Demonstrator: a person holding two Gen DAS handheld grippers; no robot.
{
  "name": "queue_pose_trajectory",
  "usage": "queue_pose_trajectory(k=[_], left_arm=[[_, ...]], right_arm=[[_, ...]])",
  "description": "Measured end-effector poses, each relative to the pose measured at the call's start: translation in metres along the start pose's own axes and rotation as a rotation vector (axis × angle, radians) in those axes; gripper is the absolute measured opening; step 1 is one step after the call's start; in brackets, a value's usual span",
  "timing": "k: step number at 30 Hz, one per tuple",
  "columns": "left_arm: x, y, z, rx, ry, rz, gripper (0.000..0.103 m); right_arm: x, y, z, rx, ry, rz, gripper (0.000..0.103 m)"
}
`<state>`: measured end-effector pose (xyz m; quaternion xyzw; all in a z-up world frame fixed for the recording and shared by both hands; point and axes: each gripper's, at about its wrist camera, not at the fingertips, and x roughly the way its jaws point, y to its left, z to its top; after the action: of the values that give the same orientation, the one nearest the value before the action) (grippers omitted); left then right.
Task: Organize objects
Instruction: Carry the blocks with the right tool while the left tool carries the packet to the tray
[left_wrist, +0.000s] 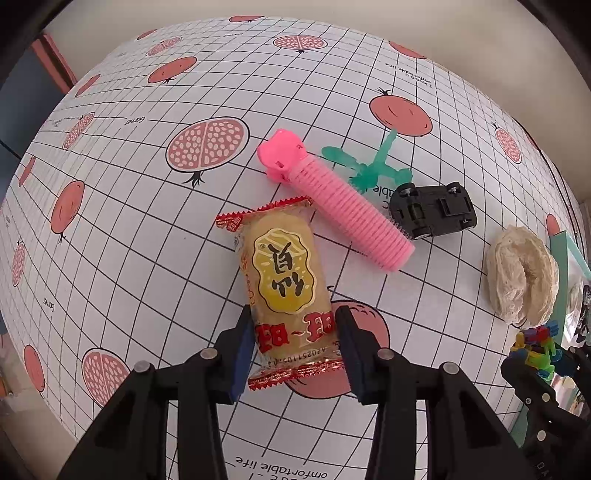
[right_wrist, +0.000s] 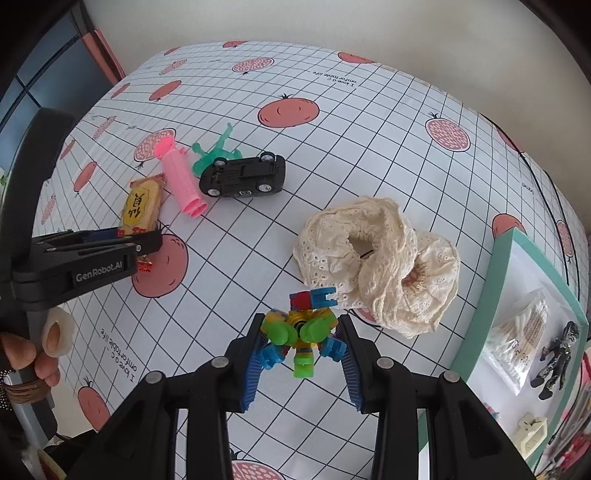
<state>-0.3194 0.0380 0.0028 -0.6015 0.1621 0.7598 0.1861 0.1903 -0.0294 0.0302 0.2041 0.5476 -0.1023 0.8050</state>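
A yellow snack packet (left_wrist: 288, 280) with red crimped ends lies on the grid tablecloth. My left gripper (left_wrist: 294, 314) is shut on its near half, both blue pads against its sides. The right wrist view shows that same gripper (right_wrist: 147, 240) over the packet (right_wrist: 140, 210). My right gripper (right_wrist: 302, 321) is shut on a small multicoloured block toy (right_wrist: 301, 332) and holds it above the cloth. That toy (left_wrist: 535, 347) also shows at the right edge of the left wrist view.
A pink ribbed tube (left_wrist: 347, 210), a green toy plane (left_wrist: 369, 166) and an overturned black toy car (left_wrist: 432, 210) lie beyond the packet. Cream lace scrunchies (right_wrist: 376, 258) sit ahead of the right gripper. A teal tray (right_wrist: 487, 299) at right holds a cotton swab bag (right_wrist: 517, 332) and a dark figurine (right_wrist: 557, 358).
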Motion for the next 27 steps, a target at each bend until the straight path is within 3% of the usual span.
queue_pose_trajectory(k=[3,15,18,22,27], left_arm=[[-0.003,0.002,0.001,-0.005,-0.005,-0.002,0.043],[-0.023,0.016,0.005,-0.030,-0.051,-0.013,0.042],[-0.028,0.022,-0.015,-0.038,-0.066,-0.016,0.042],[-0.028,0.002,-0.004,-0.040,-0.079,-0.017,0.042],[-0.037,0.025,-0.006,-0.045,-0.094,-0.024,0.042]], right_arm=[[0.023,0.019,0.012,0.011,-0.010,-0.002,0.040],[0.016,0.022,0.010,0.037,-0.037,-0.005,0.040],[0.013,0.021,0.010,0.040,-0.046,-0.005,0.040],[0.011,0.021,0.010,0.044,-0.054,-0.005,0.040],[0.009,0.021,0.010,0.050,-0.063,-0.006,0.040]])
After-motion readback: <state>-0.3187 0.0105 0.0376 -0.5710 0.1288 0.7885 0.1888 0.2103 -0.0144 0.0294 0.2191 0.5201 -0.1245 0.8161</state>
